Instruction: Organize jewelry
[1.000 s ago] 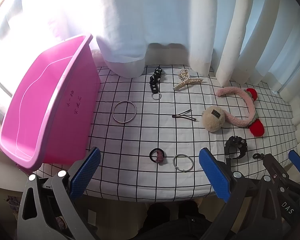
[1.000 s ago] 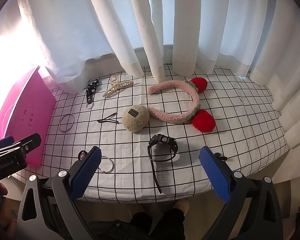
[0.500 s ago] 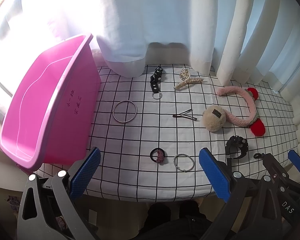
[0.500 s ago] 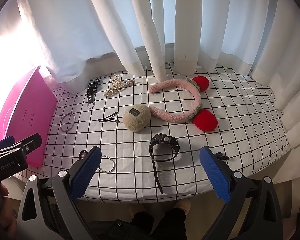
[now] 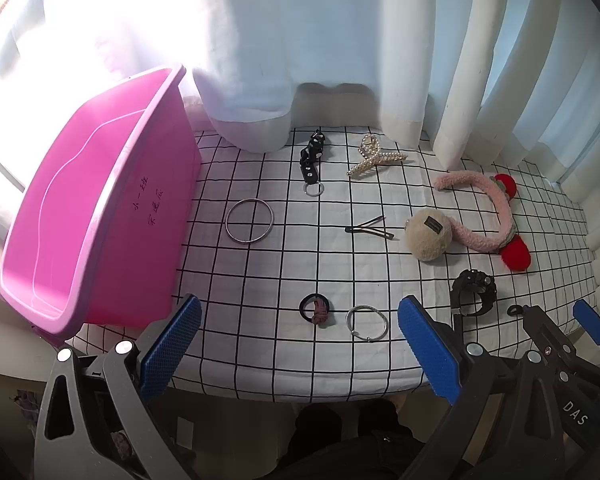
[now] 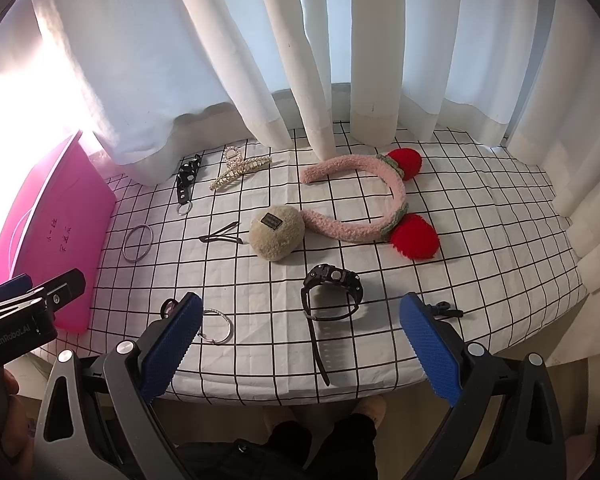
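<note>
Both tools hang just off the tabletop's near edge, nothing held: left tool [image 5: 298, 354] w/ blue pads spread wide, right tool [image 6: 300, 350] equally wide open. The right tool's body cuts off the watch strap's end in the left view, & a small black clip [image 6: 446, 312] sits half hidden behind the right pad, too small to make out.

Near edge, left to right: black hair tie w/ pink knot [image 5: 316, 309], open silver ring [image 5: 367, 323], then black watch [image 6: 332, 280], its loose strap running straight toward the near edge.

Mid tabletop: silver bangle [image 5: 249, 221] lying flat close to the pink bin [image 5: 100, 216]; dark hairpin [image 5: 370, 230], long axis running left-right; beige pom-pom [image 5: 428, 238] touching one end of the pink headband [image 6: 396, 204], whose arc opens toward the left edge, red balls on its right side.

Far edge: black strap w/ metal ring [image 5: 312, 160], long axis near-to-far, ring end nearer; pearl claw clip [image 5: 374, 158] beside it. White curtains [image 6: 300, 60] drape onto the far edge. The bin fills the left edge, tilted, handwriting on its wall illegible.
</note>
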The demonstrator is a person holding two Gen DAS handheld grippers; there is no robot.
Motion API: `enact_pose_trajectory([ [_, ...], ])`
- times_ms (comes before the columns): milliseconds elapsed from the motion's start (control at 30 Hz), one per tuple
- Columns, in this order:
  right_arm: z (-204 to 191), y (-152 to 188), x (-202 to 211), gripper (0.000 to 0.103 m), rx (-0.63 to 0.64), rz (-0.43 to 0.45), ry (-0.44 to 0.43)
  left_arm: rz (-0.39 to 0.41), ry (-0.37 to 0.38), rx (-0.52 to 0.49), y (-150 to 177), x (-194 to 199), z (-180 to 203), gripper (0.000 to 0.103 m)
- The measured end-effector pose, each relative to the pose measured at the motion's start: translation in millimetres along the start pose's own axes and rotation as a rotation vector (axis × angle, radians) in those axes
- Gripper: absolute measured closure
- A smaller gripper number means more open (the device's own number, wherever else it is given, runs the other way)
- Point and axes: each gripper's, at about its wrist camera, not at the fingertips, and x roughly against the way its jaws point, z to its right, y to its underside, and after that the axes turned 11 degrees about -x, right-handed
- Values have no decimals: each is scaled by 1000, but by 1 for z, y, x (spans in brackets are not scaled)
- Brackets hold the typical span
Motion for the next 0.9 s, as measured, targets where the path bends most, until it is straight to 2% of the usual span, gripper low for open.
enact_pose_trajectory([
  [600,6,11,5,9,-21,19,-20,-1,6,-14,8,1,-1,6],
  [767,19,29,-3,9,-47,-4,-38,-17,12,-40,17,-13,1,6],
  [900,35,47,-19,9,-66,-23,-16,-50,32,-59,32,-38,2,6],
])
